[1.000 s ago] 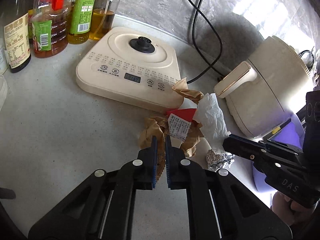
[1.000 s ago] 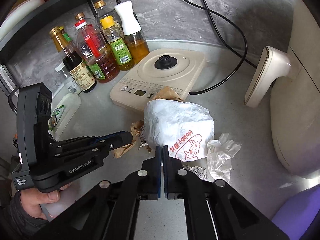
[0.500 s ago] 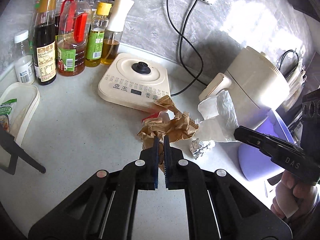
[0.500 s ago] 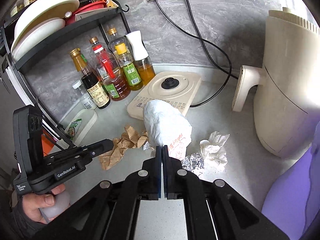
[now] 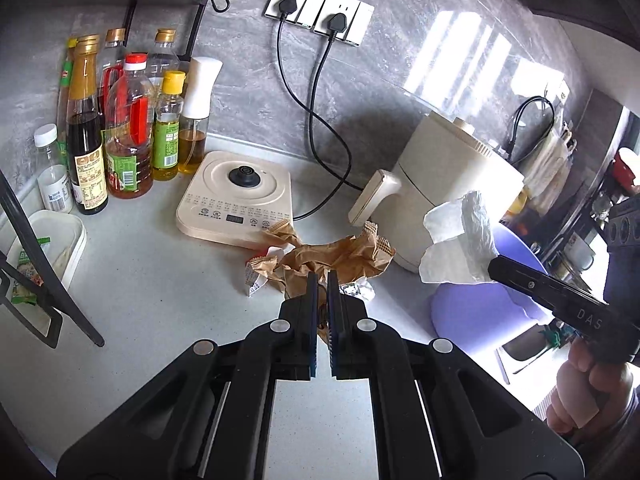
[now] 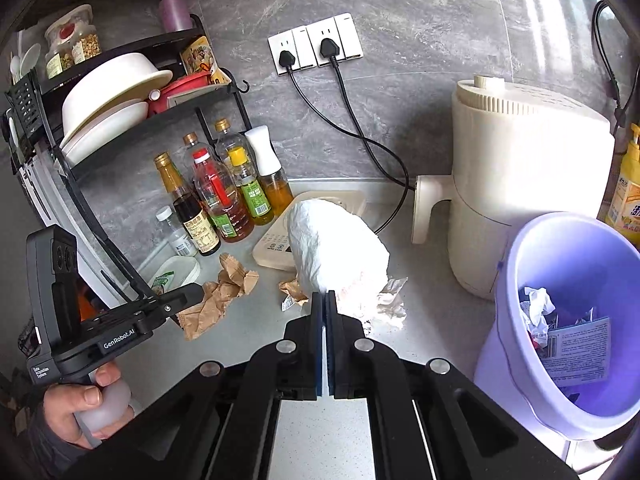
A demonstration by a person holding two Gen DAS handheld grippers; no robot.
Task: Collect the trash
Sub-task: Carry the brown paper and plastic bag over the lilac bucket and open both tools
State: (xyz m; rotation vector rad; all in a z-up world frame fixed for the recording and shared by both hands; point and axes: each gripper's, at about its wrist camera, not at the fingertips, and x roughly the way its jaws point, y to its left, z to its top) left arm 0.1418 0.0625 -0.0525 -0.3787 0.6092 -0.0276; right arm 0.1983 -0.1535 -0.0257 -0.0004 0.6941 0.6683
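1. The left hand-held gripper (image 5: 322, 280) is pinched down on the crumpled brown paper bag (image 5: 336, 258), jaws narrow with paper between them. The bag hangs off the tips just ahead, clear of the tabletop (image 5: 152, 300) as far as the right wrist view shows.
2. The right hand-held gripper (image 6: 324, 298) is clamped tight on a white paper wrapper (image 6: 336, 252), which balloons up right in front of its fingers. Red print on it, can't read it.
3. The lavender trash bin (image 6: 520, 320) sits down to the right of the right hand-held gripper and already has some paper scraps and a printed label in it, so part of the job looks done.
4. Still out, on the tabletop beyond the right gripper's tips: a crumpled white tissue (image 6: 394, 304), a bit of foil (image 5: 358, 289), a small brown scrap (image 6: 294, 290) and a little white tag (image 5: 253, 282).
5. Guess: roughly midway. Both held pieces still need dropping in the bin, then the small stuff.
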